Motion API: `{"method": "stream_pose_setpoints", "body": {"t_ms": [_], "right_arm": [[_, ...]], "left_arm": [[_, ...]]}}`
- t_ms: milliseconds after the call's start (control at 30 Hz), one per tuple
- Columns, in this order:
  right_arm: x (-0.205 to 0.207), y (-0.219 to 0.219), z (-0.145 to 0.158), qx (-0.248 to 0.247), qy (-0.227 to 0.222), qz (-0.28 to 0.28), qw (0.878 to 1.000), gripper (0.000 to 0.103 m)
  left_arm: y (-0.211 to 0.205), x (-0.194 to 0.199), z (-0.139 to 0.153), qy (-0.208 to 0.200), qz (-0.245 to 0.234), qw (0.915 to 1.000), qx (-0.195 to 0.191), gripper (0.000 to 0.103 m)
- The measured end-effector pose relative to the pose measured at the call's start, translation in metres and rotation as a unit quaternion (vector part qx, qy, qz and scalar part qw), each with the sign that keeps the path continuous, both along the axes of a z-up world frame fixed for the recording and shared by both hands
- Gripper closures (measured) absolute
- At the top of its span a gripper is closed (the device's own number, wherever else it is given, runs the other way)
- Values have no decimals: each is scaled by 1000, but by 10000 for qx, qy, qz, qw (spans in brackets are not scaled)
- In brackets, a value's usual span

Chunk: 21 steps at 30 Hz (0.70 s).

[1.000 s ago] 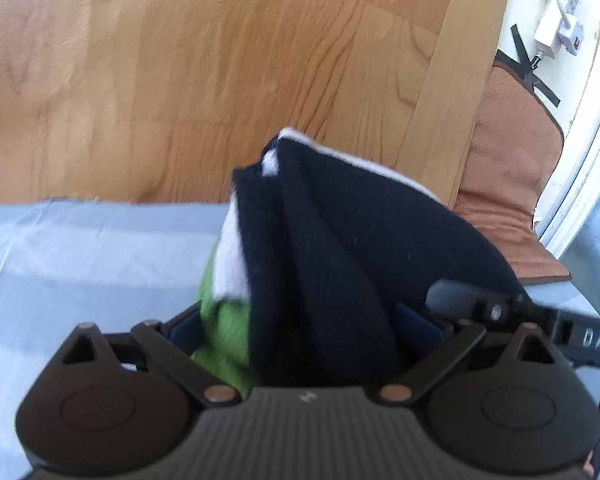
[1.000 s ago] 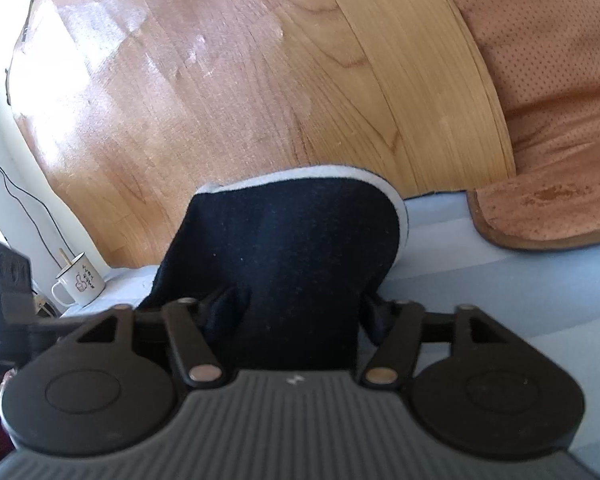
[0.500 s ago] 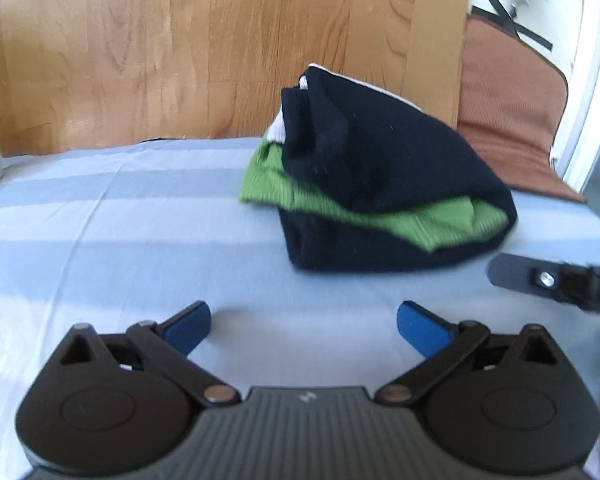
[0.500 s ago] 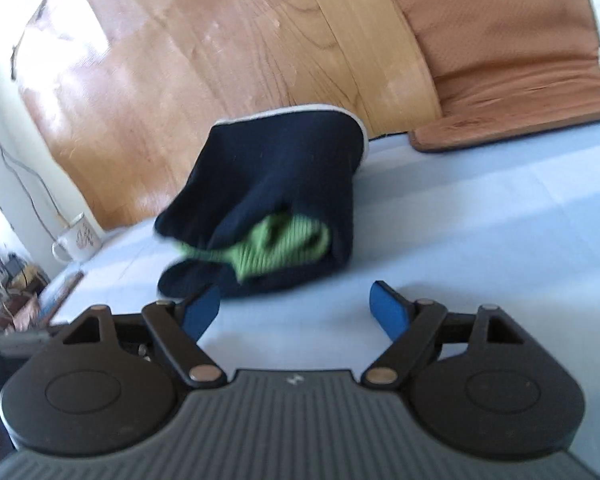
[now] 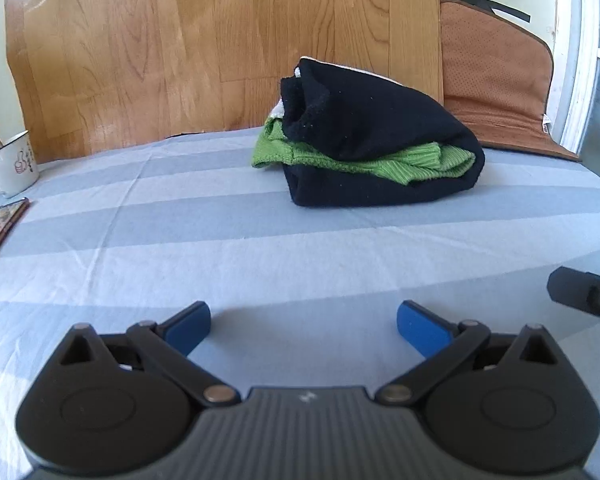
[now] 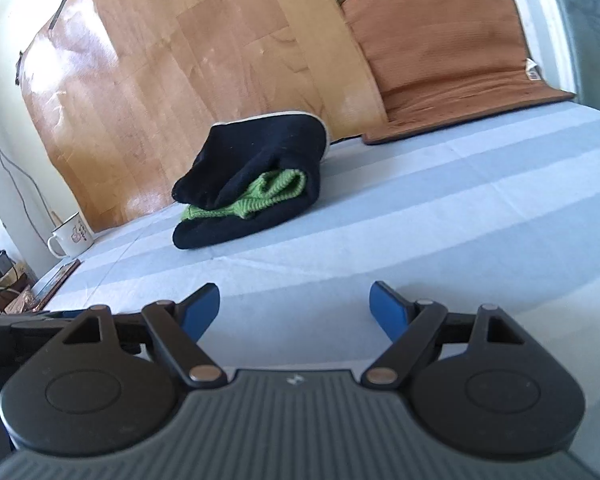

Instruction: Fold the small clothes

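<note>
navy knit garment (image 5: 380,136) folded over ribbed green layer (image 5: 360,164), striped sheet (image 5: 260,248).

Left gripper (image 5: 304,326): jaws spread wide, blue pads (image 5: 190,326) bare, nothing between them, tilted down, well short of folded garment (image 5: 376,140). Right gripper (image 6: 295,312): jaws wide apart, empty, also well back from garment, level with left gripper, close beside it.

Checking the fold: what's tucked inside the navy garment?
A green ribbed-knit layer shows sandwiched between the folds of the navy garment, with a white edge along its top. How far the green reaches inside is hidden by the navy fabric.
</note>
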State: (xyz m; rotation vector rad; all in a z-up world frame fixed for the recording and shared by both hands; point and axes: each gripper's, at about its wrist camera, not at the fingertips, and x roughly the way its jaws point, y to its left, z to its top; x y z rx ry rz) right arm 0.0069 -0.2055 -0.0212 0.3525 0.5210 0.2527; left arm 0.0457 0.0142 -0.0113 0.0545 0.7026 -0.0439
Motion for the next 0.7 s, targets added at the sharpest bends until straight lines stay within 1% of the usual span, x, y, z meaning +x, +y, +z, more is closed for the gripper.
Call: {"method": "stream_pose_setpoints", "body": {"t_ms": [233,467,700], "right_arm": [[-2,2,-1,-86,-13,-60,9999,18],[-4,0,-2,-35,-30,-43,10000,17],[-4,1,-2,-19,-29,7,10000,15]], "left_arm": [[0,-5,0,-28,52,10000,73,0],[-3,-5,0,-63,55,9998,162,0],[1,-3,0,12,81,10000,8,0]]}}
